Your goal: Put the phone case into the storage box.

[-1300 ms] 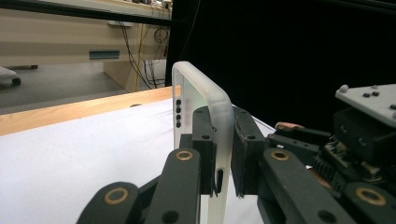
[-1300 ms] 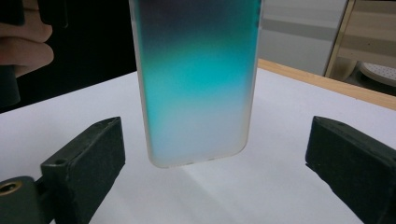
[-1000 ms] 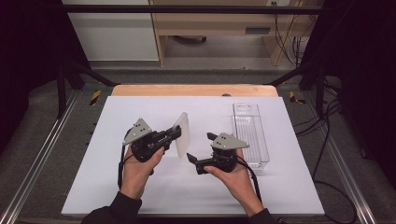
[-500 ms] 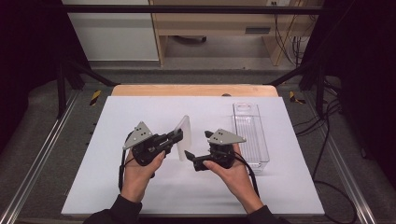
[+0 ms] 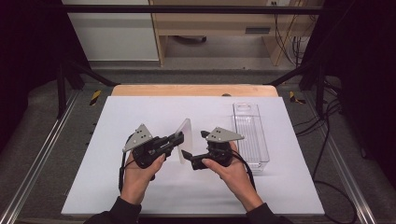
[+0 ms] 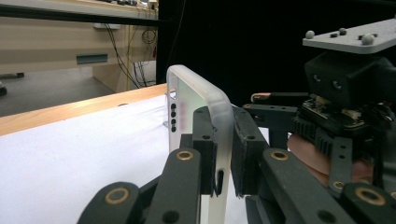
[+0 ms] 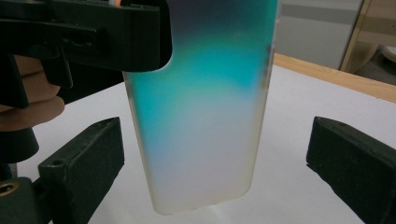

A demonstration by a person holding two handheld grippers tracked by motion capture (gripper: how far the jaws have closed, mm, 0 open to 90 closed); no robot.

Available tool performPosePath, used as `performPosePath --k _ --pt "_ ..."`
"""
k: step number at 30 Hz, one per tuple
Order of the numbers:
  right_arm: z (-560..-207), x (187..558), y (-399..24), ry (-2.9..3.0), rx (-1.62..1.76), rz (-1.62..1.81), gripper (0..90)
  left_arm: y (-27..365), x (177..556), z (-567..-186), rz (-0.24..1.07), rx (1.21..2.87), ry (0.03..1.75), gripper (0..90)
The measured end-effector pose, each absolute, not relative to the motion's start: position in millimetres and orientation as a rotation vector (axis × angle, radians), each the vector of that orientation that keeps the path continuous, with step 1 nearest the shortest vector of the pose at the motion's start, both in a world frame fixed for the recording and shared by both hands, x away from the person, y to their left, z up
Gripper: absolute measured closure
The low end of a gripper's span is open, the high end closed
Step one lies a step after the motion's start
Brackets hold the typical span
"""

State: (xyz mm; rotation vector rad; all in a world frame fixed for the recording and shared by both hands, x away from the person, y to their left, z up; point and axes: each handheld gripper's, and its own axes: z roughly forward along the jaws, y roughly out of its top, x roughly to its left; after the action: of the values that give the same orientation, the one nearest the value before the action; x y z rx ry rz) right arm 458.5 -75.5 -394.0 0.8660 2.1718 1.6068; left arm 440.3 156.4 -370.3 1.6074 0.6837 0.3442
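The left gripper point(image 5: 177, 138) is clamped on the edge of a translucent phone case point(image 5: 185, 136), holding it upright above the white table point(image 5: 140, 200), near the middle of it. The right gripper point(image 5: 194, 145) sits just beside the case with its jaws wide; they have just been closing a little, and in the right gripper view the case point(image 7: 201, 126) stands between them, untouched. A clear tray point(image 5: 251, 135) lies to the right, apart from the case.

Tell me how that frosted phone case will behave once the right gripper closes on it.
The phone case is thin and hollow, so it probably flexes if squeezed across its width. Its smooth surface may slip. Held upright by one edge in the left gripper, it looks light.
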Motion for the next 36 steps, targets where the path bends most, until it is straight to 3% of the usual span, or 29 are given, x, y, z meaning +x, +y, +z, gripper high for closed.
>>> performPosePath --k 15,27,36 --pt "-395.9 464.0 -69.3 2.181 0.876 1.652 5.8 152.3 437.6 -370.6 0.297 1.591 0.655 81.4" --pt "-394.5 463.2 -67.3 2.179 0.855 1.687 14.9 152.8 436.1 -369.9 0.274 1.560 0.661 81.4" --pt "-389.0 463.9 -63.6 2.189 0.858 1.679 15.1 155.7 435.0 -368.3 0.270 1.542 0.671 81.4"
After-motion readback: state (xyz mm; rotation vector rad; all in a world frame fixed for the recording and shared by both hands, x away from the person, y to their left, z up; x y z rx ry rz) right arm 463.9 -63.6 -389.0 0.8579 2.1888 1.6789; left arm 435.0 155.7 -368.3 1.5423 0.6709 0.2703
